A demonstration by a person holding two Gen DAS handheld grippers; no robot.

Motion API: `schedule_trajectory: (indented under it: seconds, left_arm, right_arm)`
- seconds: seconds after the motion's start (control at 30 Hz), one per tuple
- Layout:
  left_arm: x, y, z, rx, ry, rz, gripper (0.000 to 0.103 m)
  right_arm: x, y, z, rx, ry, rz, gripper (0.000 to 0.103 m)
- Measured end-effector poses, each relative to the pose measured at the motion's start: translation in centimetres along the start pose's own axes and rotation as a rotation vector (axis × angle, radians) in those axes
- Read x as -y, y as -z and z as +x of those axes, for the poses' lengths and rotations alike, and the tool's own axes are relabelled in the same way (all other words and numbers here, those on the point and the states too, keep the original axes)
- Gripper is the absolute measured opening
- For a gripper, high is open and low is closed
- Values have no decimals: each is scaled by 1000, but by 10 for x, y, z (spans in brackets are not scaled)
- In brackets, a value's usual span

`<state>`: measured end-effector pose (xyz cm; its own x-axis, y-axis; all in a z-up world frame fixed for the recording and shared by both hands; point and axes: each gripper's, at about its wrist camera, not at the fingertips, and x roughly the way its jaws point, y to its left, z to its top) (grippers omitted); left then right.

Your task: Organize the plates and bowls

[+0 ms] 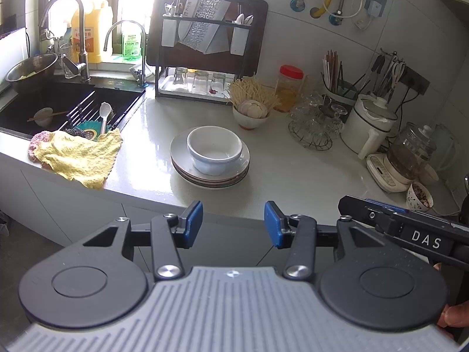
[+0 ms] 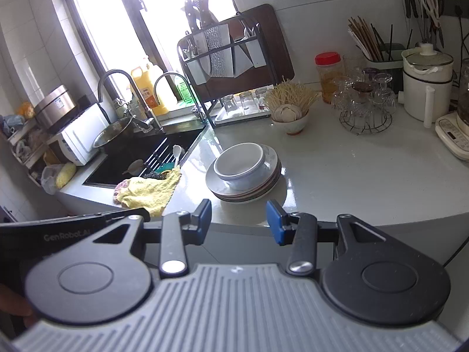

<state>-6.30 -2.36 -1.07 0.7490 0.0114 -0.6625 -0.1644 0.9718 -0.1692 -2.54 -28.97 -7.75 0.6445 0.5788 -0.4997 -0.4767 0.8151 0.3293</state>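
bowl (image 1: pixel 215 149): white glazed ceramic, glossy | plates (image 1: pixel 209 173): glazed ceramic, smooth | counter (image 1: pixel 293 170): pale stone-look, polished, reflective | cloth (image 1: pixel 79 158): yellow, rough knit texture | faucet (image 1: pixel 73 29): brushed metal | left gripper (image 1: pixel 233 224): matt black plastic, blue rubbery pads | upturned glasses (image 1: pixel 200 80): clear glass
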Motion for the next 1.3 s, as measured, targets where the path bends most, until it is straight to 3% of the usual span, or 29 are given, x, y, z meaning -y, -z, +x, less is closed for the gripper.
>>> schedule_trajectory:
  seconds: [0.13, 0.4, 0.5, 0.63, 0.83, 0.93, 1.3]
  left_arm:
    - [4, 4, -2, 10, -1, 0, 63]
    - [6, 11, -10, 20, -12, -1, 74]
    - [6, 13, -12, 24, -23, 2, 84]
    - [5, 18, -13, 41, -43, 13, 94]
    - [5, 16, -13, 53, -96, 51, 98]
    - [3, 14, -15, 65, -94, 46, 100]
    - [-10, 18, -6, 27, -102, 25, 100]
  right_arm:
    - [4, 3, -2, 0, 5, -7, 45]
    - [9, 6, -11, 18, 14, -23, 47]
    - [9, 9, -14, 43, 16, -27, 73]
    - [8, 13, -15, 65, 26, -42, 78]
    - [7, 15, -14, 74, 43, -46, 79]
    - [7, 14, -14, 82, 48, -38, 94]
    - [0, 18, -2, 96, 82, -21, 95]
